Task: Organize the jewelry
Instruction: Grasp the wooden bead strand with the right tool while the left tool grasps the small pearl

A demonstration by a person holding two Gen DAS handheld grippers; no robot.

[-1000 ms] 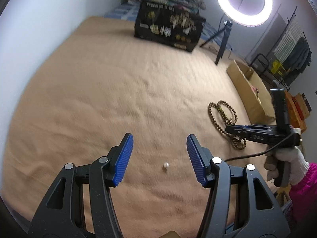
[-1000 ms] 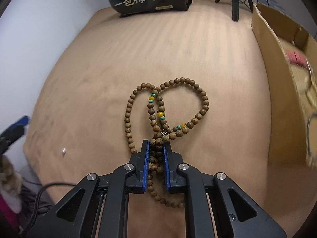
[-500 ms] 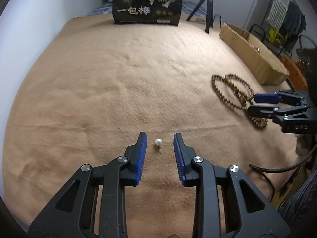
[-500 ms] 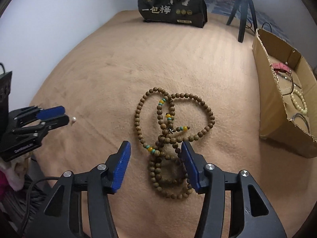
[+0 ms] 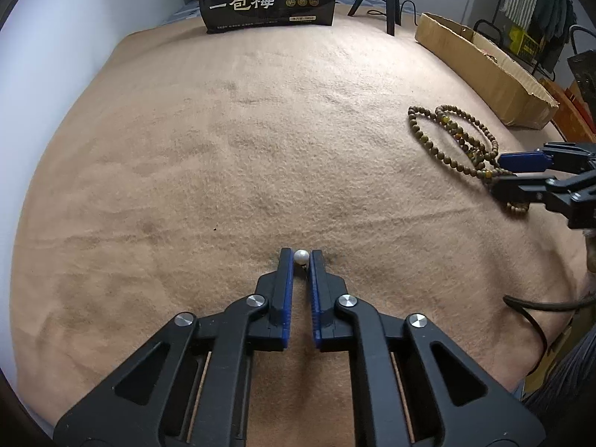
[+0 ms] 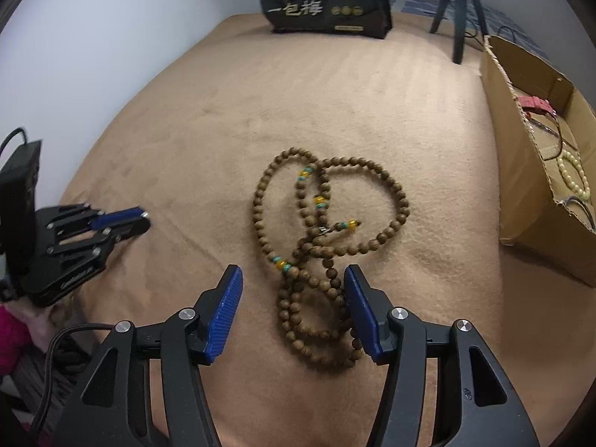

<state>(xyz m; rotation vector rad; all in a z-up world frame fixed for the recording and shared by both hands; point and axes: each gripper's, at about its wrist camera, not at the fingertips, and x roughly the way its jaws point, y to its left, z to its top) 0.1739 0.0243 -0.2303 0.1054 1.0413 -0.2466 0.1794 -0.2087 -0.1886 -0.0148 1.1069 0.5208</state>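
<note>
Two fisheye views look down over a bed-like surface covered with a tan blanket (image 5: 231, 141). In the left wrist view, the left gripper (image 5: 301, 257) points steeply down at the blanket with its two blue-padded jaws drawn nearly together, pinching a small white pearl (image 5: 301, 256) right at their tips; the pearl sits on or just above the fabric, and a tiny metal fitting shows beneath it. Far off to the right in the same view lies a wooden bead necklace (image 5: 454, 141), with the right gripper (image 5: 516, 175) reaching in from the edge over its near end. In the right wrist view, that right gripper (image 6: 292, 298) has its blue jaws apart and opening; the lower loops of the necklace (image 6: 327, 223) lie on the blanket between the jaws, and the right-hand pad seems just beside or brushing the beads, though neither pad squeezes them. The necklace is a long strand of brown beads with a few yellow and turquoise ones, coiled in several overlapping loops near the middle of the blanket. To its right stands an open cardboard box (image 6: 521, 171) holding a pale bead bracelet (image 6: 573, 175), a red item and dark cords. At the far end of the blanket stands a black bag with gold tree artwork and Chinese characters (image 6: 327, 0), beside the legs of a black tripod (image 6: 460, 11). A white wall runs along the left.
</note>
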